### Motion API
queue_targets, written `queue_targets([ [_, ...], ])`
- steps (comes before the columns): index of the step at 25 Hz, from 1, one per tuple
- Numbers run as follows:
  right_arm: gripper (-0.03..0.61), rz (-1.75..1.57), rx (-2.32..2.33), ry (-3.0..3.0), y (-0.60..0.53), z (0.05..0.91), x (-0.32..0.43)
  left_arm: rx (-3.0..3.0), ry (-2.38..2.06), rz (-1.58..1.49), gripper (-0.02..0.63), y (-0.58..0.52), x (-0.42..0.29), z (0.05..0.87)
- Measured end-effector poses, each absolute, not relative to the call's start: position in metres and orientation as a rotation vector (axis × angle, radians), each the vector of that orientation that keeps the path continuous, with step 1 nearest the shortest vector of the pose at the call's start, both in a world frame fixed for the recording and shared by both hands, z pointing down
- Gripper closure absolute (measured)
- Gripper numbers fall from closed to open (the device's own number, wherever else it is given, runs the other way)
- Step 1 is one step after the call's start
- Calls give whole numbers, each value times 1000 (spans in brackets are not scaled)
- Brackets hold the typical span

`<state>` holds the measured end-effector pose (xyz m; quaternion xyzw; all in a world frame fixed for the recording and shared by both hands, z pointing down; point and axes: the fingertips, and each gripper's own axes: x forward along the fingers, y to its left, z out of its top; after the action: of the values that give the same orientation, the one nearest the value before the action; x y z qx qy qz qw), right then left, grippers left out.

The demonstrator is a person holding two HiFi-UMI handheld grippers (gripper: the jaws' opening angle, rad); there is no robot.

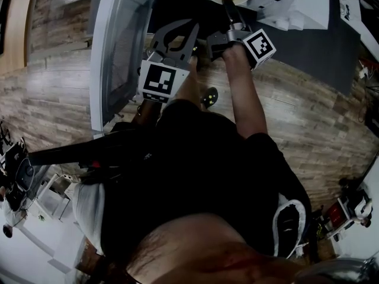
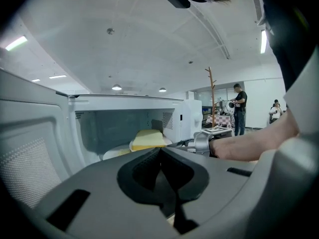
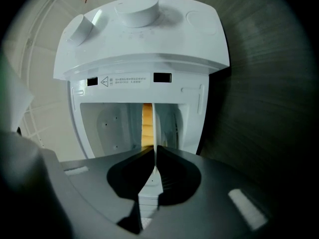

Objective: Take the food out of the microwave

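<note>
Presently catalogued, from the task's thing outward.

1. Food (image 2: 147, 139): one pale yellow slab, centre of the left gripper view. It lies on a white plate (image 2: 113, 153) inside the open cavity of a white microwave (image 2: 124, 103). What kind of food it is cannot be told from this view.

2. Right gripper (image 3: 153, 152): jaws narrowed onto the plate's near rim. In the right gripper view the rim shows edge-on as a thin white line between the pads. The yellow slab sits just left of that line, further in.

3. Left gripper (image 2: 160, 149): jaws fully together, nothing between them. It is held before the oven's opening, lower centre of its own view, apart from the plate.

4. Microwave door (image 2: 30, 158): standing open, left of the left gripper view.

5. Two round dials (image 3: 138, 8): on the oven's control panel, top of the right gripper view, where the whole oven appears turned on end.

6. Forearm (image 2: 249, 144): bare, at the right of the frame, reaching toward the cavity behind the right gripper.

7. Marker cube (image 1: 160, 80): on the left gripper, upper centre of the head view.

8. Surroundings:
   - wood-pattern floor (image 1: 308, 117)
   - ceiling strip lights (image 2: 16, 43)
   - a bare wooden stand (image 2: 211, 96)
   - a standing person (image 2: 239, 108), far right background
</note>
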<state>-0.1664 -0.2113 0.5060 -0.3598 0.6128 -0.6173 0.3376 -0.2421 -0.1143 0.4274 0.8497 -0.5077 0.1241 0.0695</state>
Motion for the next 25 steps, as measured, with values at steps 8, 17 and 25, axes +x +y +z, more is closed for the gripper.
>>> queue_targets([
  [8, 569, -1623, -929, 1619, -194, 502, -171, 2563, -1551, 346, 607, -105, -245, 419],
  [17, 569, -1621, -899, 1654, -170, 490, -162, 2568, -1575, 328, 607, -92, -236, 407],
  [25, 569, -1649, -885, 1663, -154, 483, -166, 2570, -1596, 304, 607, -89, -237, 404],
])
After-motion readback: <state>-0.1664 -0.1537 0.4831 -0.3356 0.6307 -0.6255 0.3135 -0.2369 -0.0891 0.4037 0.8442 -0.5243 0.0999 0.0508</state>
